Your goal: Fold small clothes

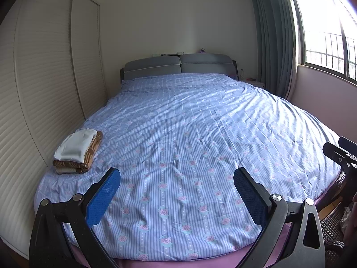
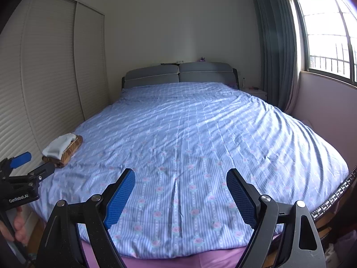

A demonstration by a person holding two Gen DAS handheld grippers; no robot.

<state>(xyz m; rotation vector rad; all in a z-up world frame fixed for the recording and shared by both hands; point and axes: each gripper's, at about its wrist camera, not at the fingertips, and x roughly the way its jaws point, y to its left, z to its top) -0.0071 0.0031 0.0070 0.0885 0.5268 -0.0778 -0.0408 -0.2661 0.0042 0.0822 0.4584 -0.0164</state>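
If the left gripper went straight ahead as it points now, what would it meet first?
Probably only the striped floral bedspread: the open left gripper holds nothing, and the folded clothes stack lies off to its left. Depth is unclear.

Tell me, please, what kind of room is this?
A home bedroom, most likely: a wide bed with a grey padded headboard, a slatted wardrobe, and curtains beside a window.
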